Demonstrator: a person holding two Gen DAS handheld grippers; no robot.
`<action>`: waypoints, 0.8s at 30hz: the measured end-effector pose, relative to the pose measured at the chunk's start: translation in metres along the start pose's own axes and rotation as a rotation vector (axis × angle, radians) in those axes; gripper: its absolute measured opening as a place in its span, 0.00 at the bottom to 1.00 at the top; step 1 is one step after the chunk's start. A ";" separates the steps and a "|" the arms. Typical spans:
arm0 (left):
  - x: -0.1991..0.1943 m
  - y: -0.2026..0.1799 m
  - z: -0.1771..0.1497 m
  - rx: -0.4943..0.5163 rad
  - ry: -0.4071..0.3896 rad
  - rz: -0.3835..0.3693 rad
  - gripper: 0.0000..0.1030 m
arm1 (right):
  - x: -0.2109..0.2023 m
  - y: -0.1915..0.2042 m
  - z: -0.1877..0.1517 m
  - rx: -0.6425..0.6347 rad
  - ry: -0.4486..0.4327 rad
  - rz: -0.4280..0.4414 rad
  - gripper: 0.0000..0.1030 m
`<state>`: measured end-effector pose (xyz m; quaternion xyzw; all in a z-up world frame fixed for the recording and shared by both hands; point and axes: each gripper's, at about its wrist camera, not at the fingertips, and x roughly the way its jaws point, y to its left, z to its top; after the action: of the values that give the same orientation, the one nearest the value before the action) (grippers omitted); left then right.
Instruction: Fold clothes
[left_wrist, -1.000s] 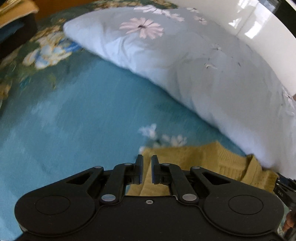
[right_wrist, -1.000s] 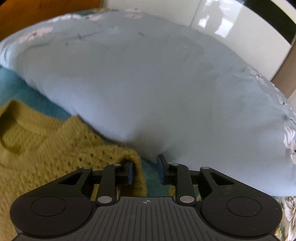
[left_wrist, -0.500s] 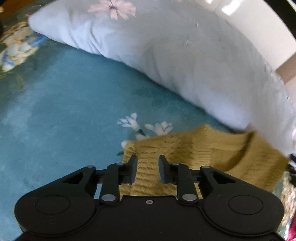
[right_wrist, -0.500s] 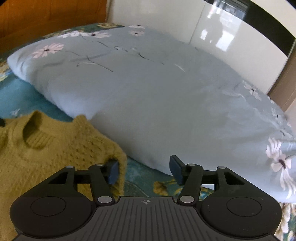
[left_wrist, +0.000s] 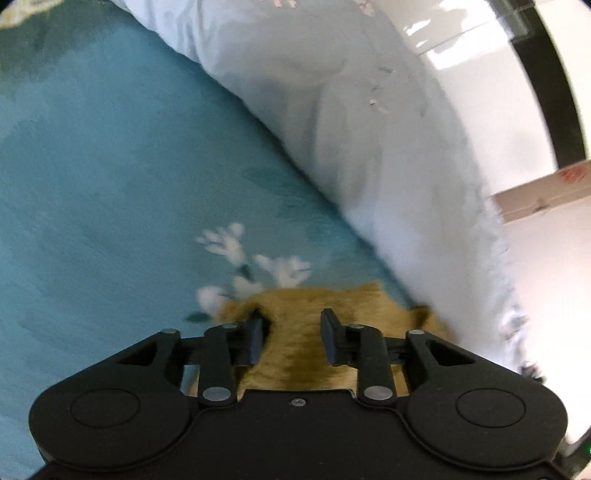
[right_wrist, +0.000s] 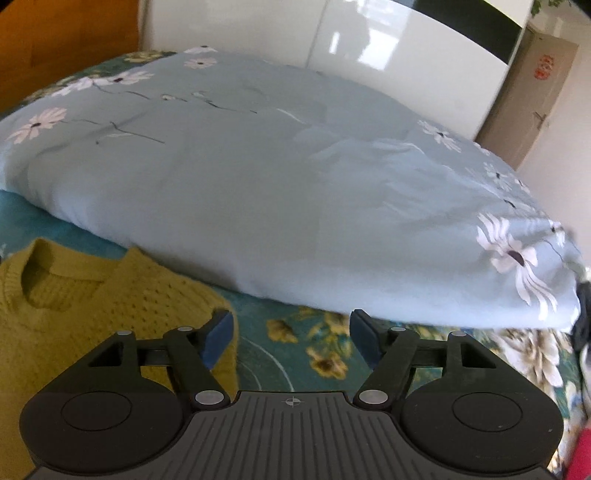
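A mustard-yellow knitted sweater (left_wrist: 295, 306) lies flat on the teal flowered bedspread (left_wrist: 110, 184). My left gripper (left_wrist: 291, 332) hovers over its near edge with a narrow gap. The jaws are closing, the knit shows between them, and the pads do not press it. In the right wrist view the sweater (right_wrist: 92, 302) lies at lower left with its neckline showing. My right gripper (right_wrist: 291, 332) is beside the sweater's right edge. Its jaws are opening wide and only the bedspread (right_wrist: 295, 343) shows between them.
A large pale-blue flowered pillow (right_wrist: 277, 192) lies just beyond the sweater and also fills the upper part of the left wrist view (left_wrist: 332, 129). Behind it stand a glossy white panel (right_wrist: 258, 29) and a cardboard box (right_wrist: 532, 85). Something red (right_wrist: 580, 454) is at the lower right corner.
The left gripper went from shut to slightly parted and dipped toward the sweater's edge. The right gripper let go of the sweater's edge, spread wide and drew up and back.
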<state>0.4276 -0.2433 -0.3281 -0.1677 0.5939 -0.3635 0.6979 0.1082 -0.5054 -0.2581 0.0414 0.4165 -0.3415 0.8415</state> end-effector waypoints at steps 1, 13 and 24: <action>0.003 -0.002 -0.001 0.007 0.006 0.009 0.15 | -0.002 -0.002 -0.002 0.005 0.002 -0.006 0.66; -0.009 -0.005 0.009 0.112 -0.161 0.221 0.02 | -0.006 -0.001 -0.017 0.018 0.048 -0.006 0.69; -0.056 -0.029 -0.005 0.144 -0.005 0.164 0.12 | -0.040 -0.013 -0.024 0.112 0.058 -0.019 0.69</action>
<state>0.4127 -0.2227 -0.2708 -0.0689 0.5760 -0.3464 0.7372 0.0675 -0.4858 -0.2417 0.0946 0.4215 -0.3708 0.8221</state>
